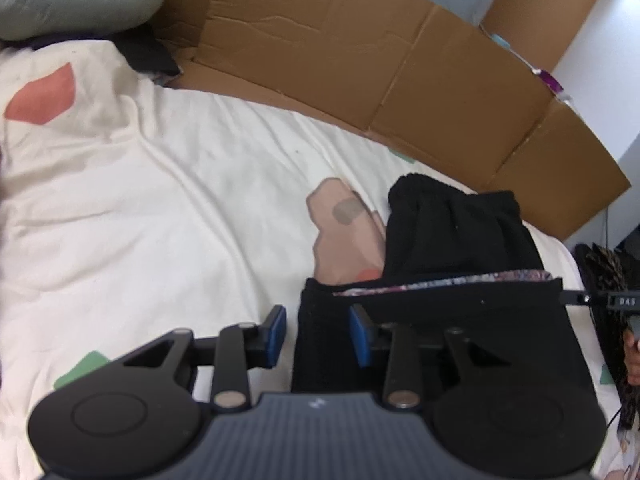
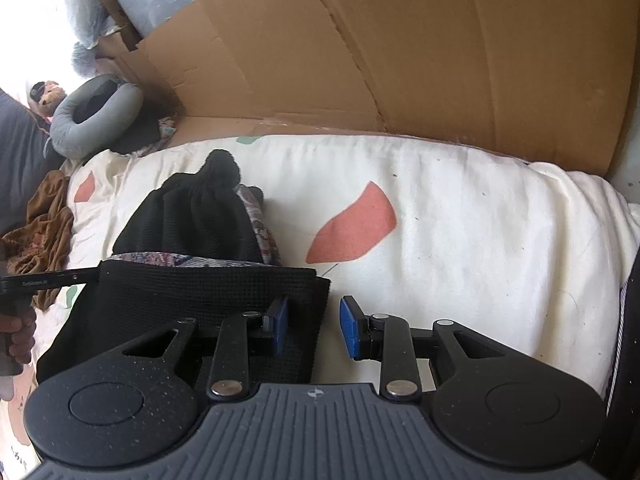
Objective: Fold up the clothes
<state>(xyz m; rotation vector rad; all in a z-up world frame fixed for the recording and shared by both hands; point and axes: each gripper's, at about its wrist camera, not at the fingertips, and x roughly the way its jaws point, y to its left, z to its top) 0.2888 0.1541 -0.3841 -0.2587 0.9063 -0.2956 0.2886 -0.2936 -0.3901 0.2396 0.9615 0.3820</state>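
Observation:
A black knit garment point(image 1: 452, 224) with a patterned inner side lies on the white bedsheet point(image 1: 160, 200); its near part is doubled over, showing a strip of pattern point(image 2: 188, 259). My left gripper point(image 1: 318, 334) is open, its blue pads straddling the garment's left edge. My right gripper point(image 2: 314, 326) is open too, with the garment's point(image 2: 192, 216) right edge between its pads. Each gripper's tip shows in the other's view, the right gripper point(image 1: 600, 301) and the left gripper point(image 2: 40, 280), beside the fold's corners.
Flattened cardboard point(image 1: 360, 60) stands along the bed's far side. A grey ring cushion point(image 2: 96, 116) and a brown crumpled cloth point(image 2: 44, 232) lie near the head of the bed. A hand point(image 2: 16, 340) holds the left gripper's handle. The sheet point(image 2: 480, 220) spreads to the right.

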